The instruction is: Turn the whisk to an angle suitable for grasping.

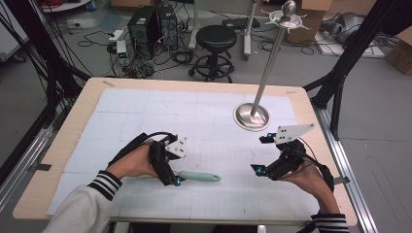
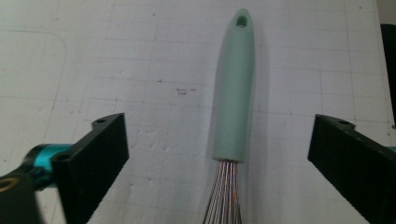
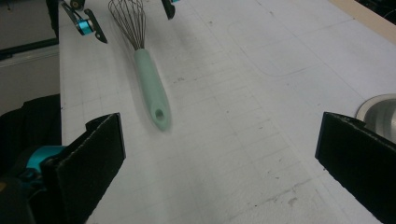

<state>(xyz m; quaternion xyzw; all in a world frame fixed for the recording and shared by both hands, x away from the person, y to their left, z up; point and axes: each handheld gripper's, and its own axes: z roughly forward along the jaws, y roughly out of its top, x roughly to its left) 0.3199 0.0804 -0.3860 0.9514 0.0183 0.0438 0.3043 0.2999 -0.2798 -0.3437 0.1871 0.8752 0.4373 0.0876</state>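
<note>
A whisk with a mint-green handle (image 1: 200, 177) lies flat on the white gridded mat (image 1: 204, 111), handle pointing right. My left gripper (image 1: 175, 175) hangs low over the whisk's wire end, open. In the left gripper view its two black jaws stand wide on either side of the whisk (image 2: 233, 98), level with where the wires meet the handle, and touch nothing. My right gripper (image 1: 261, 154) stays apart at the right, open and empty, pointing at the handle's end (image 3: 153, 91). The right gripper view also shows the left gripper (image 3: 128, 14) around the wires.
A metal stand with a round base (image 1: 251, 116) and a tall pole rises at the mat's back right; its base edge (image 3: 379, 112) lies beside my right jaw. The table's right edge (image 1: 335, 160) runs close to the right hand. A stool (image 1: 216, 39) and computers stand on the floor beyond.
</note>
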